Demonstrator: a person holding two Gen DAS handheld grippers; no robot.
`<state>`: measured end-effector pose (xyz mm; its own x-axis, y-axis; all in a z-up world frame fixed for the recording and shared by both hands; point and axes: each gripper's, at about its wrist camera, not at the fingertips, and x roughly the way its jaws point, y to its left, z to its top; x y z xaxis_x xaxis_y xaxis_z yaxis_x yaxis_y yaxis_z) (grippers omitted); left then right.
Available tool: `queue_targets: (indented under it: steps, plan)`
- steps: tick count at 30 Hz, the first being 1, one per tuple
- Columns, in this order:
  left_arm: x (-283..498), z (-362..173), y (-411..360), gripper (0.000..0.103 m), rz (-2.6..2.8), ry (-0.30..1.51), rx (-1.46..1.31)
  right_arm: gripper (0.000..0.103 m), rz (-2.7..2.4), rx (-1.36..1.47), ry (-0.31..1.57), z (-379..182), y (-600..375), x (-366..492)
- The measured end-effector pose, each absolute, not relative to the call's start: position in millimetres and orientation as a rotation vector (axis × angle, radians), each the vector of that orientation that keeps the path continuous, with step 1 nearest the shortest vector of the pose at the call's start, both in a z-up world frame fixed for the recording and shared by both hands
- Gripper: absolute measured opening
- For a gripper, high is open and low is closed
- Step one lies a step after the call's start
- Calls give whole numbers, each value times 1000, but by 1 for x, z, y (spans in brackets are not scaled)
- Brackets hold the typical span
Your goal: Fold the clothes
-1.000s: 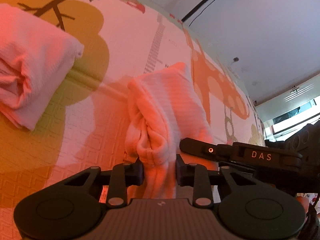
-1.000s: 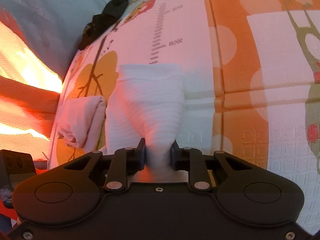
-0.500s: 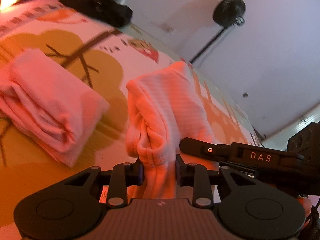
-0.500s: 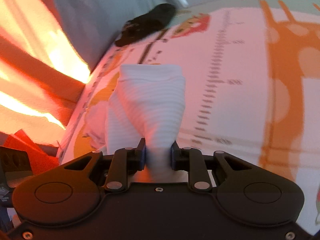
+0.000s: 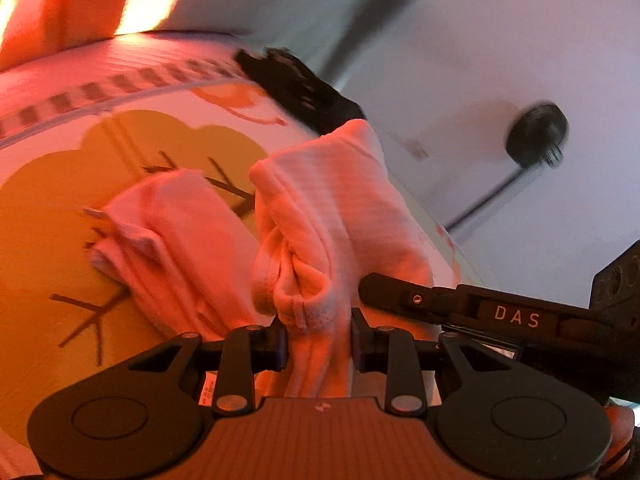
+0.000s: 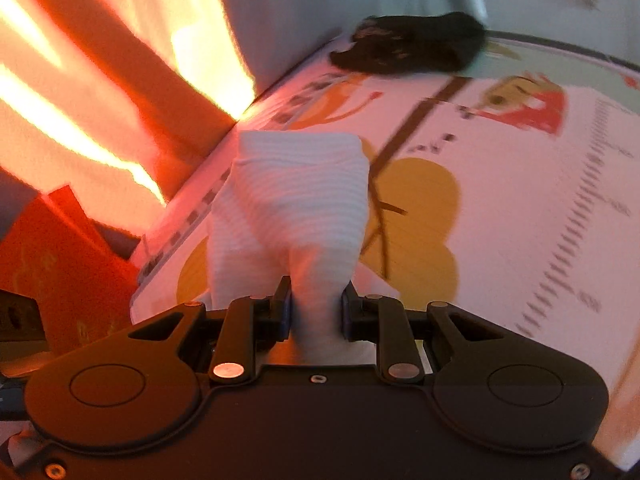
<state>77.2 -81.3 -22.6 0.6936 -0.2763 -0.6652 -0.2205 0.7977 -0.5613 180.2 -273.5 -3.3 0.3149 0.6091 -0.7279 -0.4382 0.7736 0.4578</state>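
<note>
1. Left gripper [image 5: 319, 344] is pinching a bunched edge of the white ribbed garment [image 5: 332, 216]; cloth is filling the gap between the jaws, pads pressing on it.
2. Right gripper [image 6: 316, 314] is pinching another part of what looks like the same garment [image 6: 296, 208], jaws narrow with cloth squeezed between them. The black DAS-marked body at the right of the left view is probably the right gripper [image 5: 516, 316], sitting close beside.
3. The garment is hanging compact off both grips, raised above the play mat [image 5: 52, 216] rather than lying flat (looks already folded into a small bundle, though I can't count the layers).
4. Just beyond it in the left view, a folded white piece [image 5: 176, 248] is lying on the mat over the yellow tree print; that one reads as done.
5. Judgement: the held bundle is sitting at the carry stage, likely heading for a spot next to or on the finished piece. Placing and letting go are pending.
6. Farther out, a dark garment [image 6: 408, 46] is lying crumpled at the mat's far edge by the wall; it looks unfolded, so at least one item is waiting.
7. Farthest: a standing fan [image 5: 536, 136] against the wall (not part of the job). Both views are smearing with motion blur, so fine detail is unreliable.
</note>
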Motion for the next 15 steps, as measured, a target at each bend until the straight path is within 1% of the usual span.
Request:
queue_targets:
  steps: [9, 15]
  plan:
    - [77, -30, -60, 31, 179, 767, -774, 21, 817, 43, 1081, -12, -209, 212]
    - [79, -39, -56, 31, 301, 739, -884, 21, 919, -138, 1105, -13, -171, 228]
